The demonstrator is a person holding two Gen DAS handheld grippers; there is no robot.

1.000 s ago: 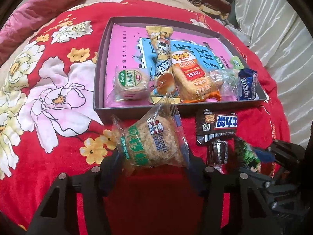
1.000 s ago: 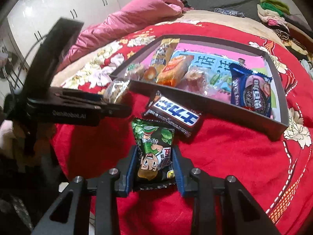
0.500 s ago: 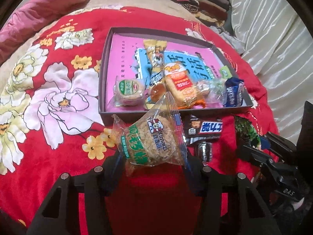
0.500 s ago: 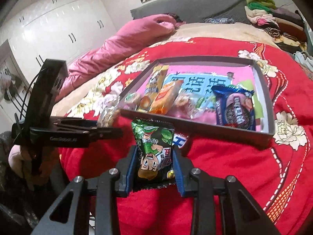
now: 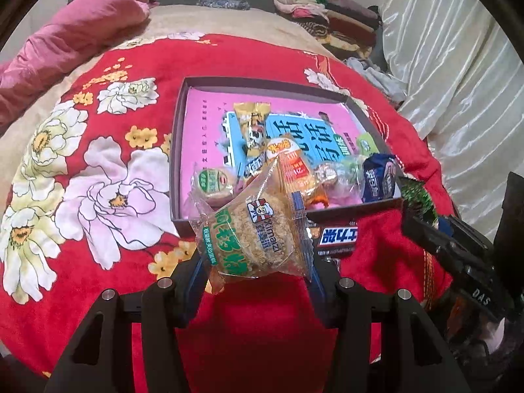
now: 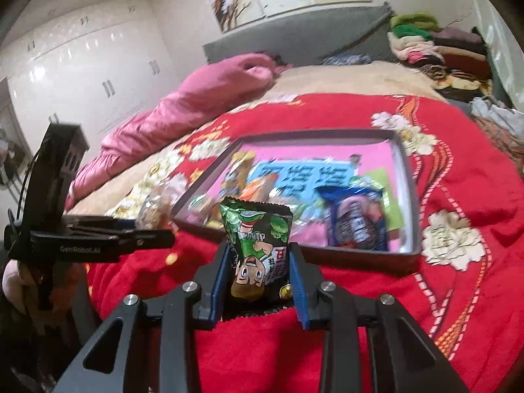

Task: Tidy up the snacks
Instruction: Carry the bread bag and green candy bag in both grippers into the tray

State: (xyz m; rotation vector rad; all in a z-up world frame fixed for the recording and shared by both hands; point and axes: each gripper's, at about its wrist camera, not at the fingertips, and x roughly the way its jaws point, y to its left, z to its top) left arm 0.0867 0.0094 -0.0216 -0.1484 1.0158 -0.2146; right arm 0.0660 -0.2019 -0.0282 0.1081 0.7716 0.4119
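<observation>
1. Left gripper (image 5: 257,271): pinches a clear-wrapped rice cake packet (image 5: 252,232) with green lettering by its two sides, lifted off the red floral blanket (image 5: 108,177) just in front of the box's near wall.
2. Right gripper (image 6: 258,281): pressed tight on a small green cartoon snack bag (image 6: 258,245), held upright, clear of the blanket, in front of the box's near wall.
3. Shallow dark box (image 5: 178,150) with a pink and blue printed floor: lies flat on the blanket, holding several snacks bunched along its near side.
4. Inside the box, left to right in the left wrist view: a round green-labelled cake (image 5: 213,185), a long yellow packet (image 5: 253,127), an orange packet (image 5: 296,170), a clear-wrapped sweet (image 5: 329,173), a blue cookie pack (image 5: 380,180) in the near right corner.
5. Outside the box: a dark chocolate bar (image 5: 337,237) on the blanket, touching the near wall, partly hidden behind the rice cake packet.
6. Seen across in the right wrist view: the left gripper at the left edge, to the left of the green bag; box contents blurred there.
7. Behind: a pink quilt (image 6: 183,108) and a stack of folded clothes (image 5: 321,16).
</observation>
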